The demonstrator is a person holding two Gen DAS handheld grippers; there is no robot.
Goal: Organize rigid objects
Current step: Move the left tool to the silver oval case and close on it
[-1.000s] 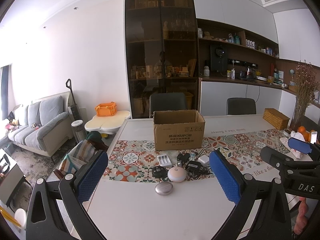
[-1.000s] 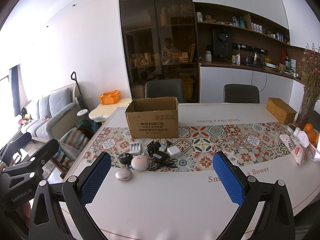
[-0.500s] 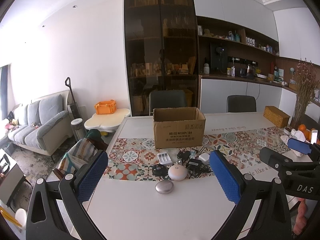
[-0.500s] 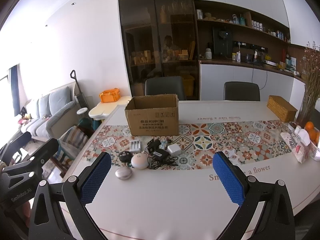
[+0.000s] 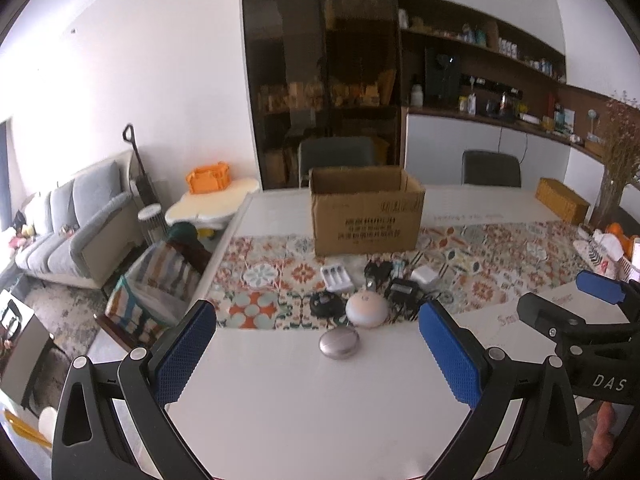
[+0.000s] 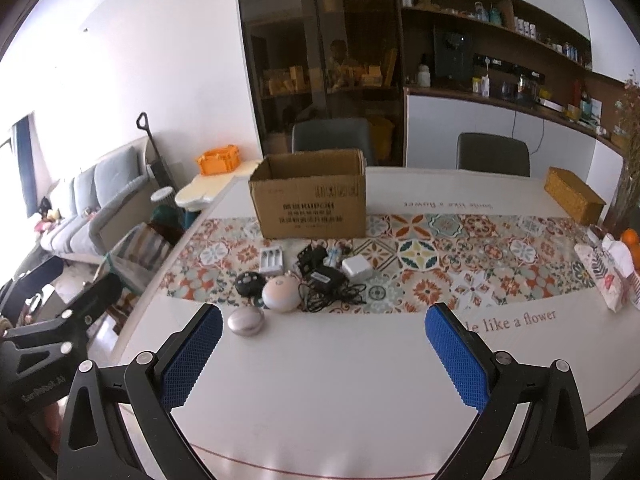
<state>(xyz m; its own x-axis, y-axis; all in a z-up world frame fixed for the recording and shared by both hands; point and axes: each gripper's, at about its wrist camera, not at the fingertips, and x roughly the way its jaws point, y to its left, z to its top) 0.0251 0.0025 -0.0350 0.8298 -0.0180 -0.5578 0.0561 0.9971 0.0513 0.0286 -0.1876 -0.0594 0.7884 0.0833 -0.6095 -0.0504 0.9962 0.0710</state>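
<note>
An open cardboard box [image 5: 366, 210] [image 6: 310, 200] stands on the patterned runner. In front of it lie small items: a silver oval case [image 5: 339, 343] [image 6: 245, 321], a white round device [image 5: 366, 309] [image 6: 280, 295], a black round device [image 5: 324, 303] [image 6: 250, 282], a white battery charger [image 5: 337, 278] [image 6: 271, 260], a white adapter [image 5: 425, 275] [image 6: 357, 266] and black chargers with cable [image 5: 402, 292] [image 6: 328, 282]. My left gripper [image 5: 316, 354] is open and empty, above the table short of the silver case. My right gripper [image 6: 324, 356] is open and empty, to the right of the case.
A wicker box [image 6: 574, 196] sits far right on the white table [image 6: 340, 380], with a tissue pack [image 6: 608, 276], oranges [image 6: 630, 236] and dried flowers [image 5: 618, 160] at the right edge. Chairs [image 6: 330, 140] stand behind the table; a sofa [image 5: 68, 224] is left.
Both grippers have tilted down and moved slightly forward, so the table items sit lower and nearer in view. Both stay open and empty.
</note>
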